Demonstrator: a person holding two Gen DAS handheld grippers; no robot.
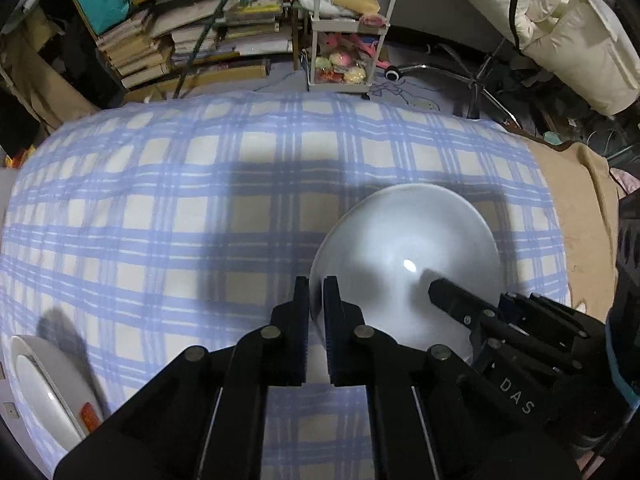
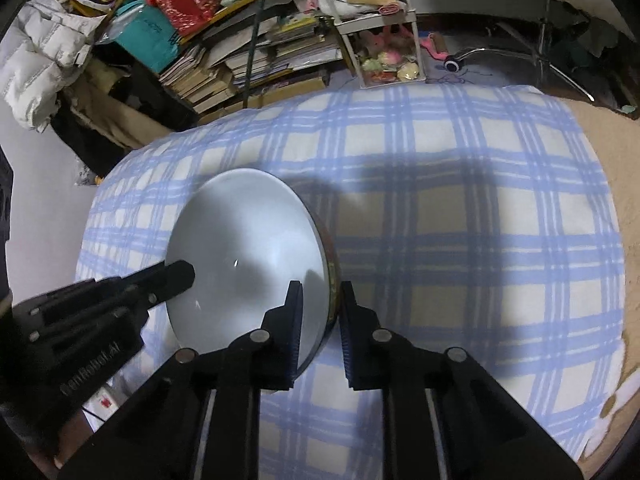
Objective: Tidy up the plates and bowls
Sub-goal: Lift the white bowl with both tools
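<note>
I am looking down through both wrist cameras at a white bowl (image 1: pixel 404 264) sitting on a blue-and-cream checked cloth (image 1: pixel 160 208), and both tongs are gripping it at once. In the left wrist view the bowl is lying right of centre in the lower half of the frame, and my left gripper (image 1: pixel 316 300) is pinching its near left rim, the two dark pads drawn in narrow with the thin white wall showing between them. My right gripper (image 2: pixel 320 304) is reaching in from the lower right of that same view, one finger lying inside the bowl. In the right wrist view the bowl is sitting left of centre, and the right gripper's pads are standing either side of its right-hand rim, one inside the bowl and one against the darker outer wall, closed in on it. The left gripper is coming in there from the lower left, its tip resting on the opposite rim. A white plate (image 1: pixel 48 392) is lying at the lower left edge of the left wrist view, well apart from the bowl, on the same cloth. Stacked books (image 1: pixel 192 36) and a small white cart (image 1: pixel 344 56) are crowding the upper part of the frame beyond the cloth.
</note>
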